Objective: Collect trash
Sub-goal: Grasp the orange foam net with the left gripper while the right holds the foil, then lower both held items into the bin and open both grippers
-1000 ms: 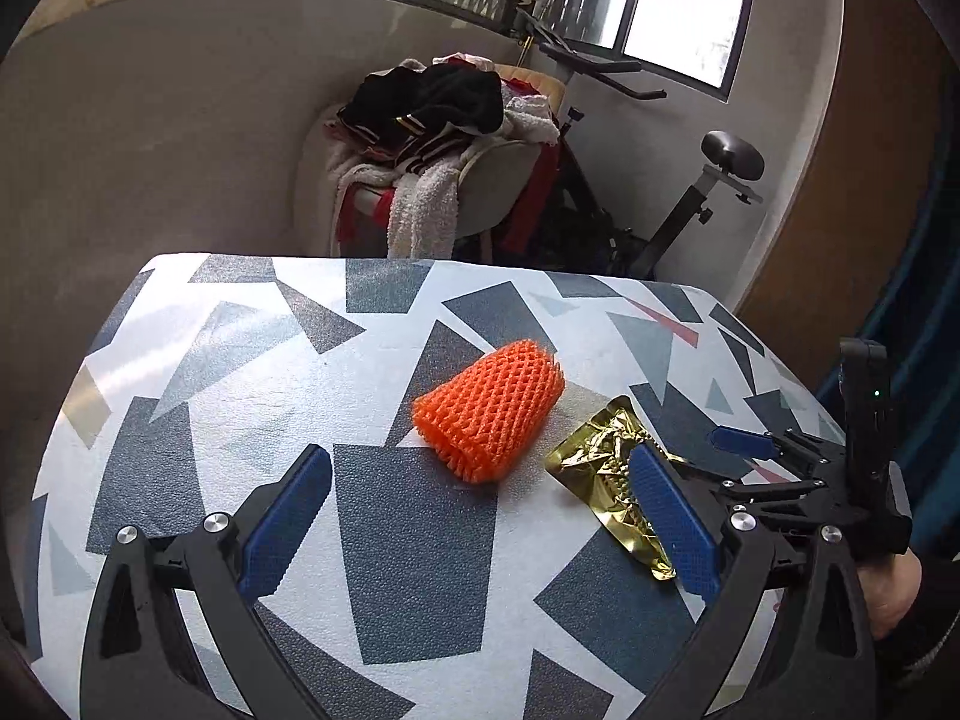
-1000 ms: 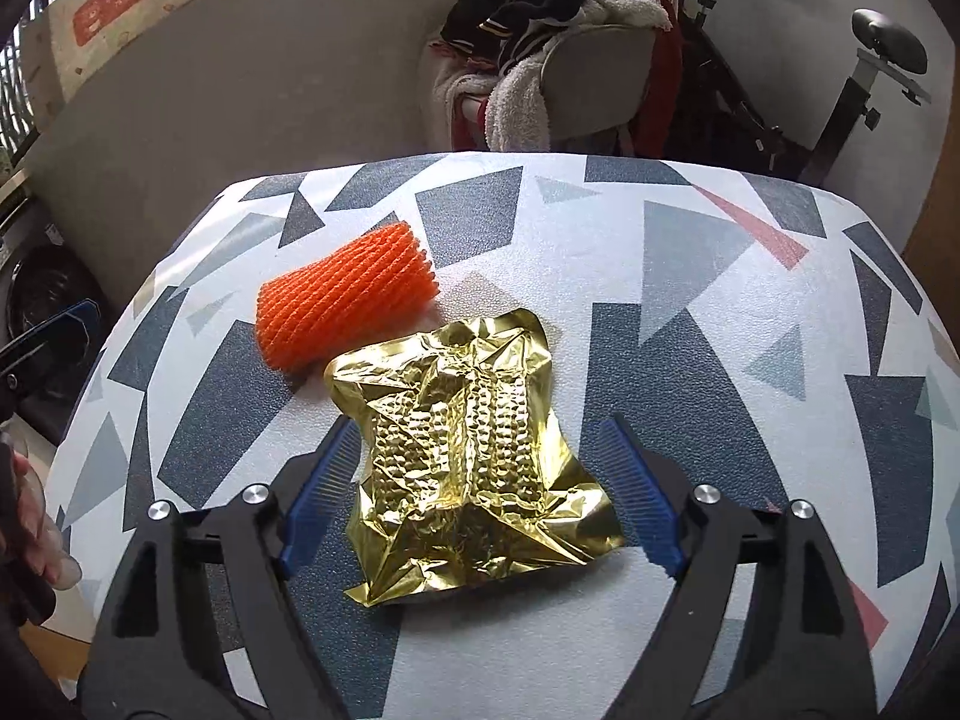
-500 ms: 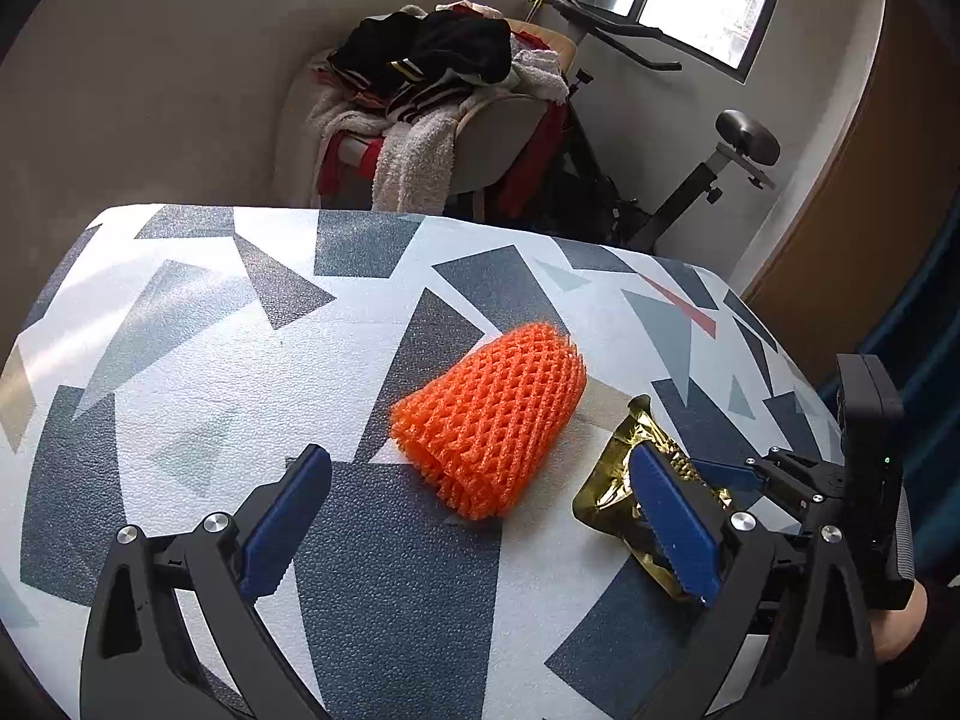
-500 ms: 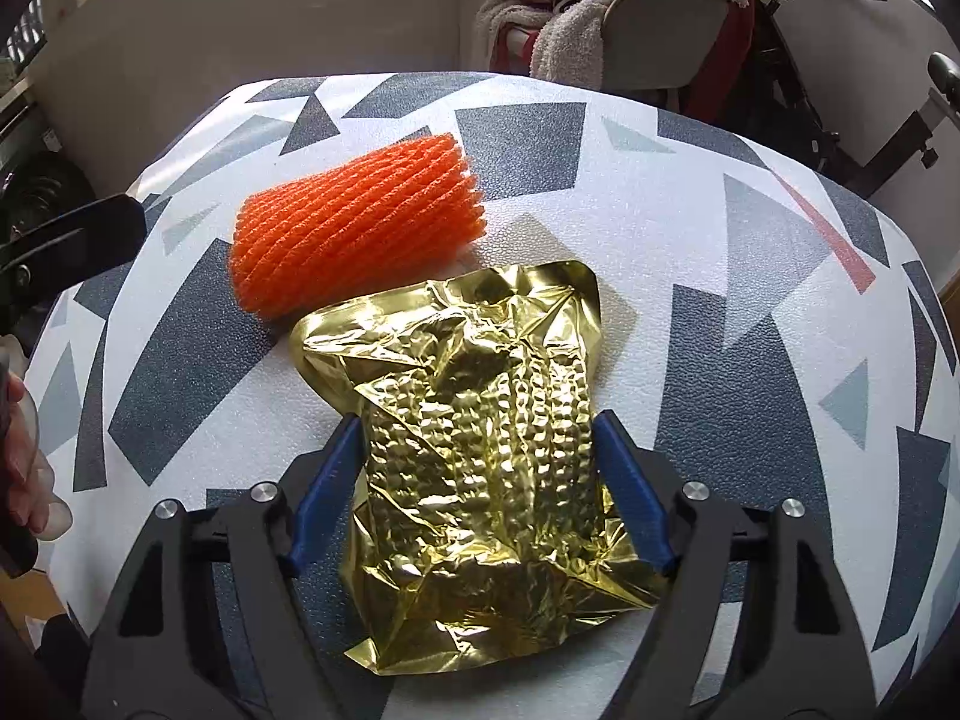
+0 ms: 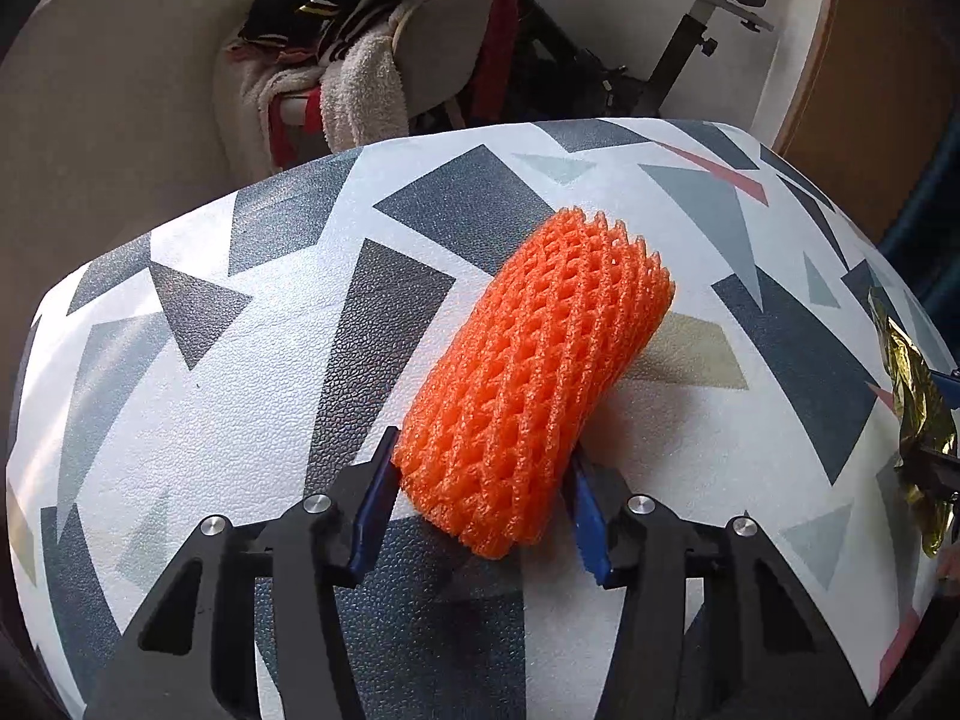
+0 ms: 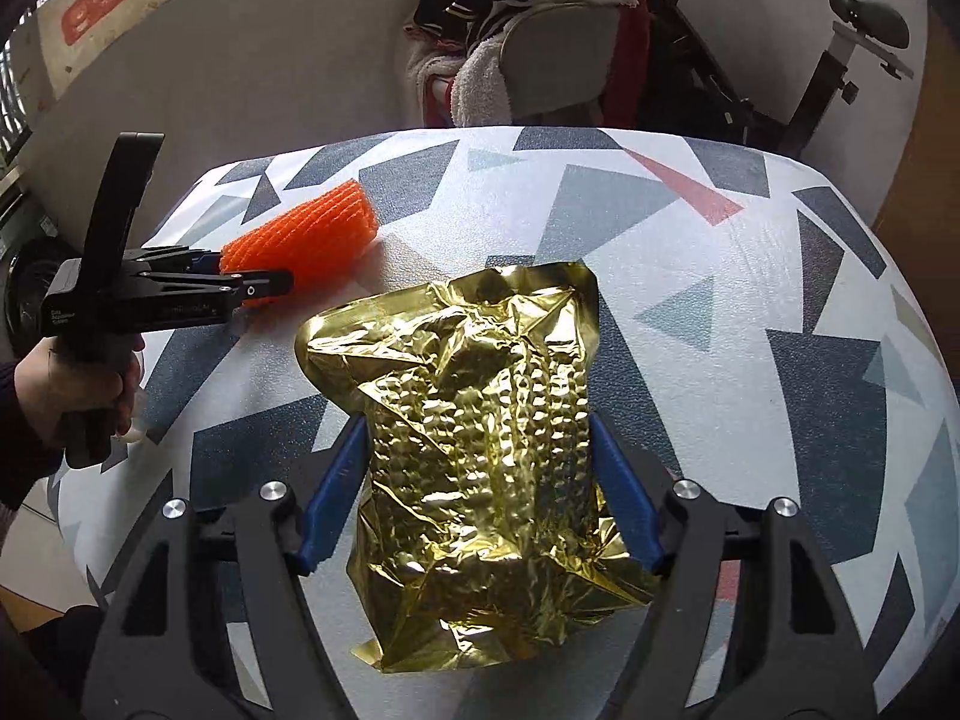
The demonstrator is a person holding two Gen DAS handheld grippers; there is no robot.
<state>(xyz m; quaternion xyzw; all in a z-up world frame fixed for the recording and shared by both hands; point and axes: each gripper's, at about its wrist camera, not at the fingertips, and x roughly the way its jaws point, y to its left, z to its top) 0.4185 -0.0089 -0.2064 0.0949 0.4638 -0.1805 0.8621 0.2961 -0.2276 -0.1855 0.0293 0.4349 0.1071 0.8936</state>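
An orange foam net sleeve (image 5: 540, 372) lies on the patterned table (image 5: 180, 420). My left gripper (image 5: 480, 510) has its jaws closing on the sleeve's near end, and both blue pads touch its sides. From the right wrist view the same left gripper (image 6: 252, 282) grips the orange sleeve (image 6: 312, 234) at the left. A crumpled gold foil pouch (image 6: 480, 420) sits between the pads of my right gripper (image 6: 480, 498), which press on both its sides. An edge of the pouch (image 5: 915, 408) shows at the far right of the left wrist view.
Behind the table (image 6: 750, 300) stands a chair heaped with clothes and a towel (image 6: 528, 30), with an exercise bike (image 6: 840, 60) beside it. A cardboard box (image 6: 108, 12) sits at the back left. A person's hand (image 6: 72, 384) holds the left gripper's handle.
The left gripper came forward and down over the orange sleeve and its jaws narrowed onto it. The right gripper's pads closed in on the gold pouch, which now sits apart from the sleeve.
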